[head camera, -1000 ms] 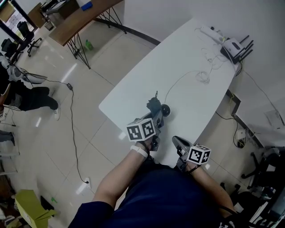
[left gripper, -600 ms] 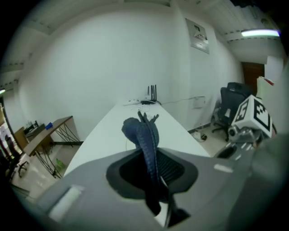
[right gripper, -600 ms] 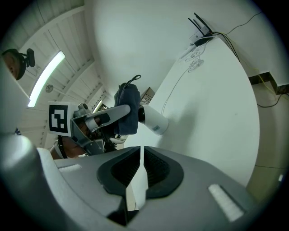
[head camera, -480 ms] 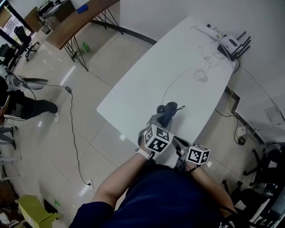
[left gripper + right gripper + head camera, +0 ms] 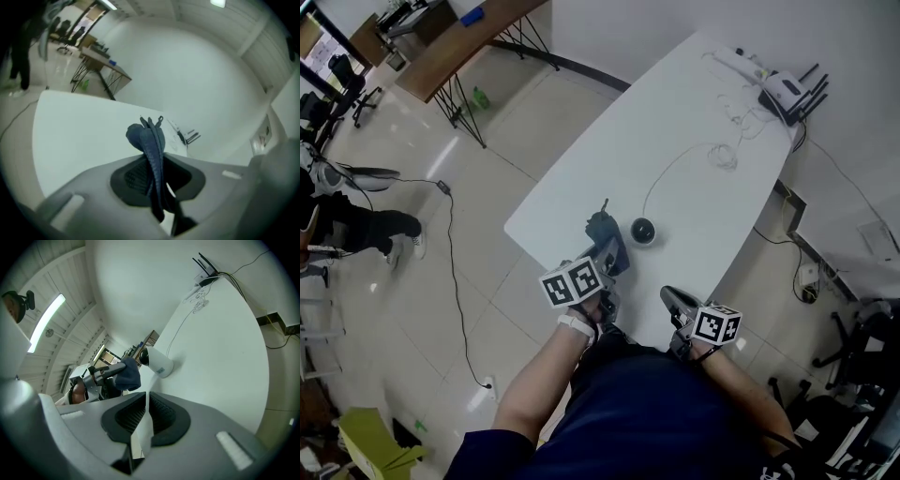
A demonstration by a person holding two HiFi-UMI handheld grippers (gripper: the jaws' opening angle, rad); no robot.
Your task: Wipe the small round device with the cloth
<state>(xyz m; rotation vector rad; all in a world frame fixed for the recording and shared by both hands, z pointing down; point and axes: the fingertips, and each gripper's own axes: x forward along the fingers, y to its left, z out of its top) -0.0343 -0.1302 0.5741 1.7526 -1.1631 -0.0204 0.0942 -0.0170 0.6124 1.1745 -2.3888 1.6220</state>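
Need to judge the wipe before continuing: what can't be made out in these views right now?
Head view: device too small to judge clean or dirty.
Left gripper view: device not visible; cloth in the left claw fills the middle.
Right gripper view: cloth meets the device's outline; real contact cannot be told.

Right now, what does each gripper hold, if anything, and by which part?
The left gripper pinches the dark blue cloth at its bunched middle, folds sticking out beyond the jaws. The right gripper is shut, holding nothing.
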